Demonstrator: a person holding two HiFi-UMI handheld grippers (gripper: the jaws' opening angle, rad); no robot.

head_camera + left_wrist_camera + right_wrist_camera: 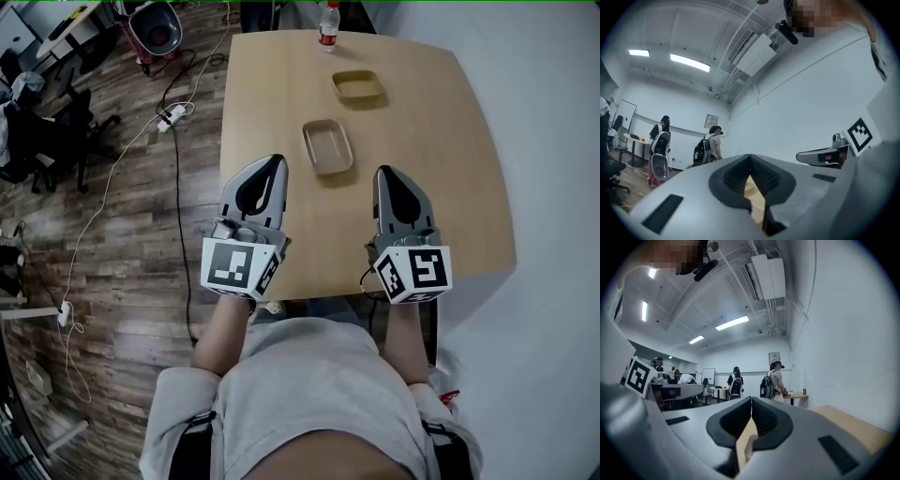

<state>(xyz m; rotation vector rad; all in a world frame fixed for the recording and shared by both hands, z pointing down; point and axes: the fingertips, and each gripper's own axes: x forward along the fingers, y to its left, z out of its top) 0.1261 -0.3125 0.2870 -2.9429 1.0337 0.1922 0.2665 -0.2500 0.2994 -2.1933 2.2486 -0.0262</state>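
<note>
— How does the person hold the two tools?

— Both forearms reach forward from the body, side by side, over the near edge of the light wooden worktop [450, 187]. The left gripper [272, 161] and the right gripper [386, 172] point away from the person, tips angled slightly toward each other.

— And the jaws?

— Pressed together on both, tips meeting, nothing pinched between them.

— What lies closest?

— A shallow beige rectangular tray [328, 147], on the worktop just ahead, between the two tips and touched by neither. A darker tan square tray [357, 85] lies farther off, and a clear bottle with a red label [328, 25] stands at the far edge.
</note>
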